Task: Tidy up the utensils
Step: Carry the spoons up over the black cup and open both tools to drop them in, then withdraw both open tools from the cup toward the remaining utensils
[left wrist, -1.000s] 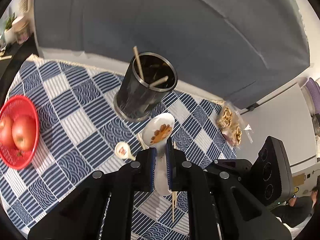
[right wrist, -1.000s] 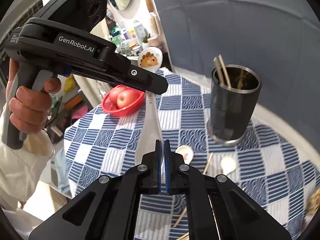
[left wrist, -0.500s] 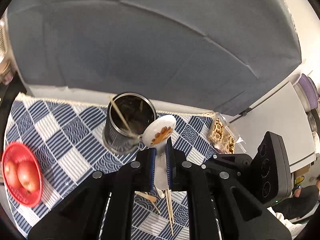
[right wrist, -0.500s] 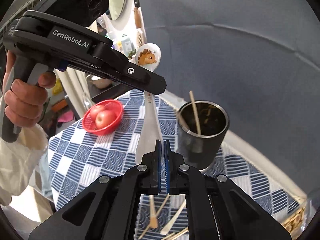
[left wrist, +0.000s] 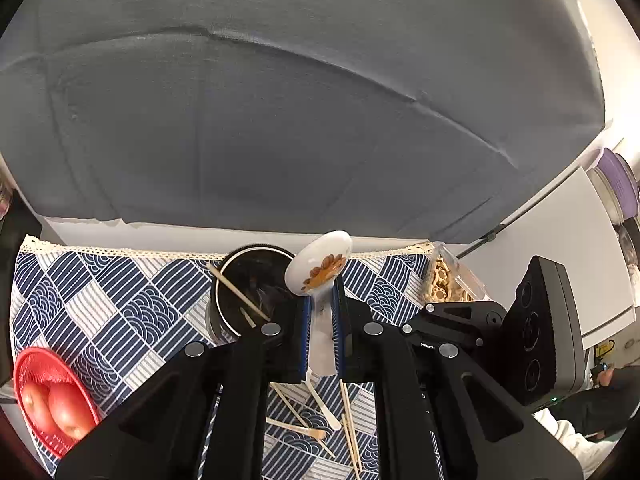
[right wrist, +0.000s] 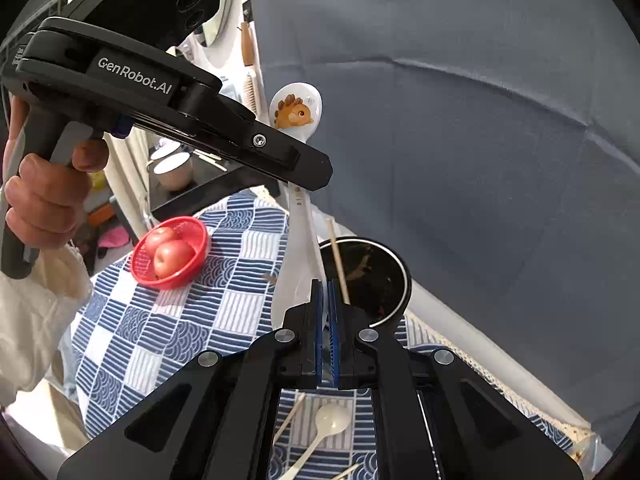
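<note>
My left gripper is shut on the handle of a white ceramic spoon with an orange animal print. It holds the spoon upright, high above the table, beside the rim of the dark metal utensil holder. The right wrist view shows that spoon hanging from the left gripper, its lower end next to the holder. The holder has chopsticks in it. My right gripper is shut with nothing seen between its pads, just in front of the holder. Loose chopsticks and a small white spoon lie on the cloth.
A blue and white checked cloth covers the table. A red basket with two apples stands at its left. A clear pack of snacks lies at the right. A grey backdrop hangs behind the table.
Both grippers have risen and tilted up, so the table has dropped lower in both views. The spoon stays in the left gripper, now beside the holder's rim.
</note>
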{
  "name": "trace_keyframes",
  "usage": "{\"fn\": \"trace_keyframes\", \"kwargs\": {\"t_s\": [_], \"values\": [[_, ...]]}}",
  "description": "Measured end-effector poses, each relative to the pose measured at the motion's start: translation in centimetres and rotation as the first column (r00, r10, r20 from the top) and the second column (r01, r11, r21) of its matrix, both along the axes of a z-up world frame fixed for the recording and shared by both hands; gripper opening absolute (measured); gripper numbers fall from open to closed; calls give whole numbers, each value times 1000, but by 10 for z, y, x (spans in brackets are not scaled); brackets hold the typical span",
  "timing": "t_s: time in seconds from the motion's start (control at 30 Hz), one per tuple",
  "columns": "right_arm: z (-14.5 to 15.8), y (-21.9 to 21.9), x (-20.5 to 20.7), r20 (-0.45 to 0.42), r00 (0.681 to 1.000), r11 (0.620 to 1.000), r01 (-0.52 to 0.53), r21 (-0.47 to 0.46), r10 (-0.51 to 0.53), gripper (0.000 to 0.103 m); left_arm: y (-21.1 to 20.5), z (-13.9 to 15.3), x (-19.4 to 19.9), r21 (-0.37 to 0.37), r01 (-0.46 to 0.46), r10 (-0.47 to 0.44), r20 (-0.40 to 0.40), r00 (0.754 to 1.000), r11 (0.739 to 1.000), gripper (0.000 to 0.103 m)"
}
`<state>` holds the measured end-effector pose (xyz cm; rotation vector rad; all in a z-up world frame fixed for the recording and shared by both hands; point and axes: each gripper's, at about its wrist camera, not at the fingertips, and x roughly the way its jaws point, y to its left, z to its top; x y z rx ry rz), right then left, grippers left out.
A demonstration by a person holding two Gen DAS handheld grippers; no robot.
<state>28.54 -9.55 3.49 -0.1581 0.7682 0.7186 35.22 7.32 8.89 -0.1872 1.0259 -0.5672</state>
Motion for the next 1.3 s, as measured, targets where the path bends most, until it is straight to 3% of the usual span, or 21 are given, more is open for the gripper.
{"fn": "trace_keyframes", "kwargs": {"t_s": [0.5,0.57,0.63,0.7,0.8,0.97,1.3], "values": [[-37,9,45,-36,999,999,-2,-47,1,5,0,-29,43,3,34,-34,-11,999,999,11],[-45,7,49,-61,998,998,9,-62,-13,6,2,-28,41,-1,41,-41,14,999,999,21],[-48,4,44,-62,998,997,29,-68,-33,19,5,-26,37,17,24,-25,46,999,1000,57],[-47,-4,38,-47,997,997,54,-59,-57,58,10,-21,32,-4,18,-18,66,998,1000,64],[-43,-15,30,-49,996,996,72,-42,-74,67,18,-19,25,-17,-8,9,63,998,1000,79],[-39,-25,19,-42,993,993,109,-54,-112,85,29,-19,14,-3,-50,50,56,997,999,90],[-44,-35,-2,-61,985,984,159,-76,-164,87,42,-24,-23,80,-103,98,58,993,992,95]]}}
